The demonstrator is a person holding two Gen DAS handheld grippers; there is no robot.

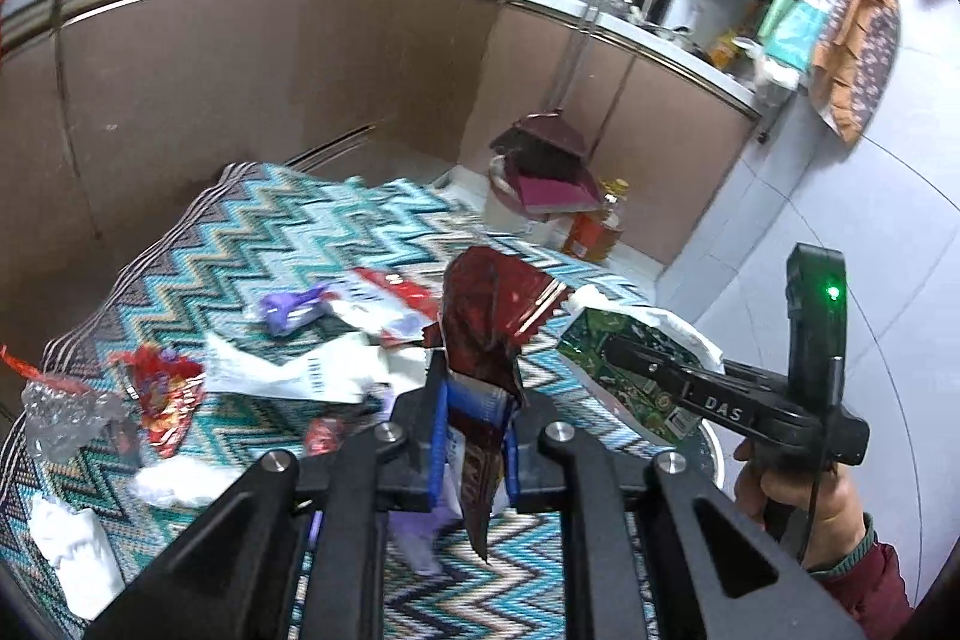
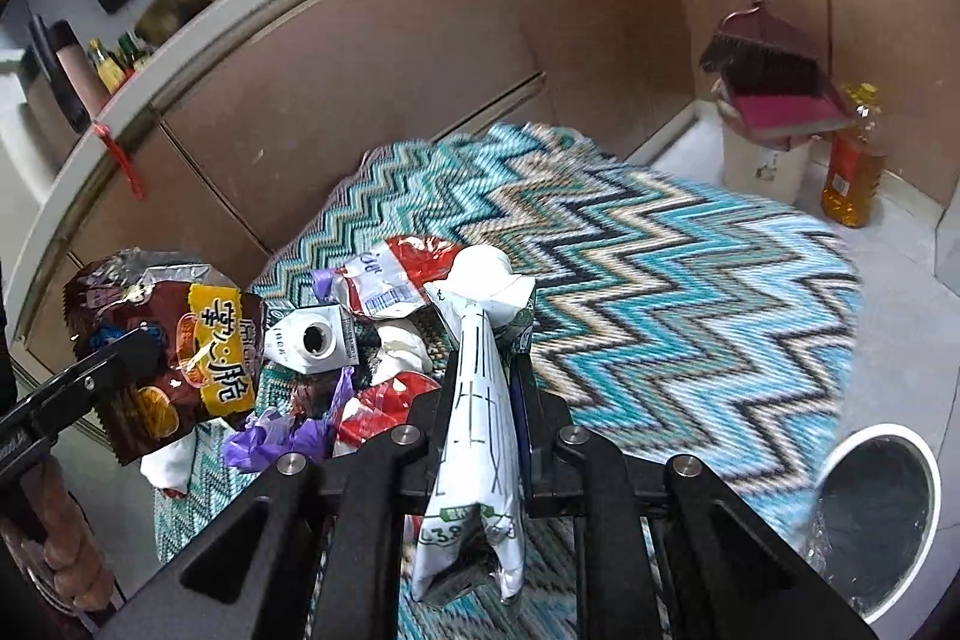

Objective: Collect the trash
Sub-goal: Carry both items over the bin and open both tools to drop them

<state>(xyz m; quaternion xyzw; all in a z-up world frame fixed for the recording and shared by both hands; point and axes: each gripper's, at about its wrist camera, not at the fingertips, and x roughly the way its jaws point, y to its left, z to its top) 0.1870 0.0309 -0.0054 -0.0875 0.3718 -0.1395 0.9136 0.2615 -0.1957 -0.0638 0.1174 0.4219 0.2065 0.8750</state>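
My left gripper (image 1: pixel 474 400) is shut on a dark red snack wrapper (image 1: pixel 486 316), which hangs lifted above the zigzag rug (image 1: pixel 300 232). In the right wrist view the same wrapper (image 2: pixel 174 352) shows at the left, pinched by the left gripper (image 2: pixel 132 346). My right gripper (image 2: pixel 483 382) is shut on a white and green bag (image 2: pixel 480 430), held off the rug (image 2: pixel 660 268). That bag (image 1: pixel 624 370) also shows at the right in the left wrist view. Loose trash lies on the rug: a white carton (image 2: pixel 312 337), a red-white wrapper (image 2: pixel 396 274) and a purple wrapper (image 1: pixel 288 307).
A round bin with a white rim (image 2: pixel 927 466) stands on the floor at the rug's right edge. A broom and dustpan (image 2: pixel 774 88) rest on a white bucket beside an oil bottle (image 2: pixel 852 166). Brown cabinet doors (image 2: pixel 390 58) close off the far side. Clear plastic (image 1: pixel 66 412) and tissue (image 1: pixel 78 544) lie at the left.
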